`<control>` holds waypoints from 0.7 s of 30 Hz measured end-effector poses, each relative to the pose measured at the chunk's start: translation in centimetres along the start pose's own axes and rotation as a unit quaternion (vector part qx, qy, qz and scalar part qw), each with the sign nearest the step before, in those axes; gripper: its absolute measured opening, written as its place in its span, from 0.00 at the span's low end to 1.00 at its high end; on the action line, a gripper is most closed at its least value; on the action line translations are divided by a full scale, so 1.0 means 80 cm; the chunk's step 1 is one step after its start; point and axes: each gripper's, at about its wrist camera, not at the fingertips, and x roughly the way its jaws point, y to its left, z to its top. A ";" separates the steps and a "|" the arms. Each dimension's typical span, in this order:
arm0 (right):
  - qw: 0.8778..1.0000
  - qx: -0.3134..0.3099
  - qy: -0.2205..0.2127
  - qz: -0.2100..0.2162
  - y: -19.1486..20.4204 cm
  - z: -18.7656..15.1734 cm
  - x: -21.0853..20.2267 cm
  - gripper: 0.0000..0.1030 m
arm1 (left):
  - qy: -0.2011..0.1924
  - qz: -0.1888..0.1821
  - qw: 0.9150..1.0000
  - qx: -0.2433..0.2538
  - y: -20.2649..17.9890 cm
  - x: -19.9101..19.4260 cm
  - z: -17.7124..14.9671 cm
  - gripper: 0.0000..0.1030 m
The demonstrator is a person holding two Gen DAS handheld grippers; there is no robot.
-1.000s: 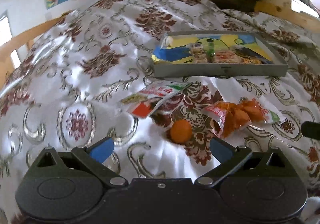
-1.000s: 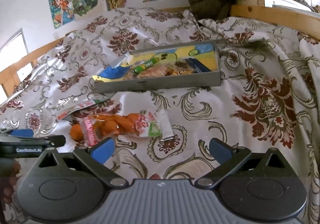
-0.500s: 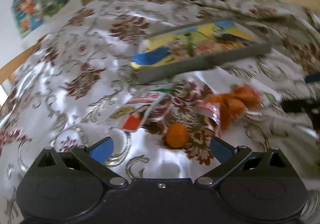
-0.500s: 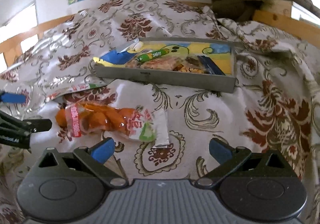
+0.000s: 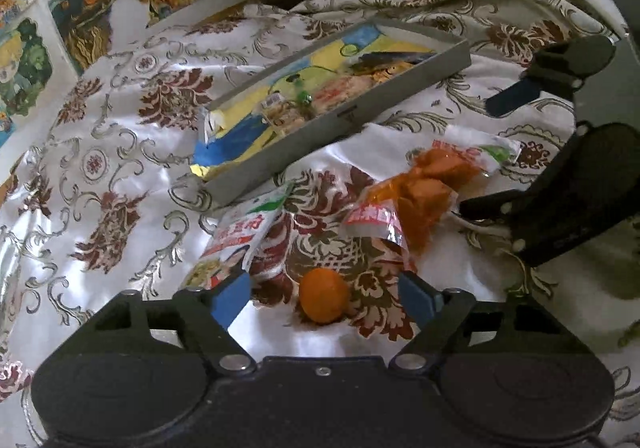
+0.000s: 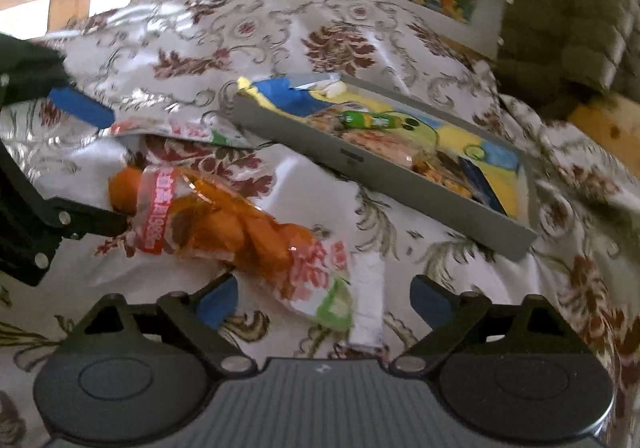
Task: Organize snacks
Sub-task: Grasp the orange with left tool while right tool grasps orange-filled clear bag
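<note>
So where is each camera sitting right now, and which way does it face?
Left wrist: on the left gripper, looking forward and down at the small orange fruit; its own closing jaws frame the fruit, and the right gripper shows at right.
Right wrist: on the right gripper, facing the orange snack bag, whose end lies between its closing jaws; the left gripper shows at left.
Shared: the snack bag, the grey tray, the patterned cloth.

Floral bedspread [image 5: 120, 152]; wall posters [image 5: 92, 4]
</note>
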 end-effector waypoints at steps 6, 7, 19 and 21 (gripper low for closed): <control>1.000 0.001 -0.006 0.015 -0.003 0.006 0.020 0.87 | 0.028 -0.012 0.998 -0.059 0.028 0.013 -0.009 0.56; 1.000 0.001 -0.006 0.019 -0.004 0.007 0.024 0.86 | 0.033 -0.017 0.997 -0.073 0.034 0.016 -0.010 0.54; 0.998 -0.041 -0.017 0.041 0.012 0.010 0.032 0.64 | 0.040 -0.062 0.992 -0.100 0.040 0.041 0.000 0.36; 0.998 -0.046 -0.018 0.041 0.015 0.010 0.031 0.57 | 0.047 -0.065 0.991 -0.104 0.037 0.044 0.000 0.32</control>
